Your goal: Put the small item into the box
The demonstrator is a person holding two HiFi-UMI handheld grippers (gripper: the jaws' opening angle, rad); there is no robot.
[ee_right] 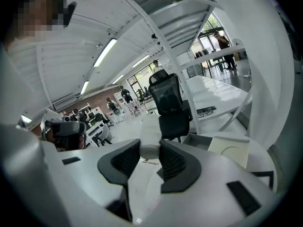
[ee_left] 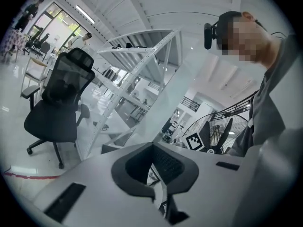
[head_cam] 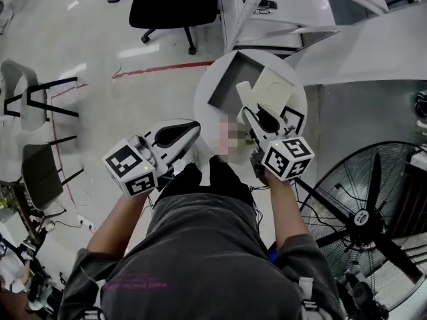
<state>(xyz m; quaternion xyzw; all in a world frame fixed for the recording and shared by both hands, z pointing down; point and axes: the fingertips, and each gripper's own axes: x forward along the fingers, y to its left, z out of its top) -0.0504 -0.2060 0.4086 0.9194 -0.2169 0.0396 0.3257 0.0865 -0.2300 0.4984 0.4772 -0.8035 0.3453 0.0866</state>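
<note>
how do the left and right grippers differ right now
The right gripper is clamped on a small white item; the left gripper holds nothing, its jaws closed together. In the head view the right gripper is over the round table near the open box, while the left gripper is beside the table's edge, above the floor. Both are the same white hand-held design.

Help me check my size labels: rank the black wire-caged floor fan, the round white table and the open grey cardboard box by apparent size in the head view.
1. black wire-caged floor fan: largest, though cut off at the frame edge.
2. round white table: partly hidden.
3. open grey cardboard box: sits on that table.
</note>
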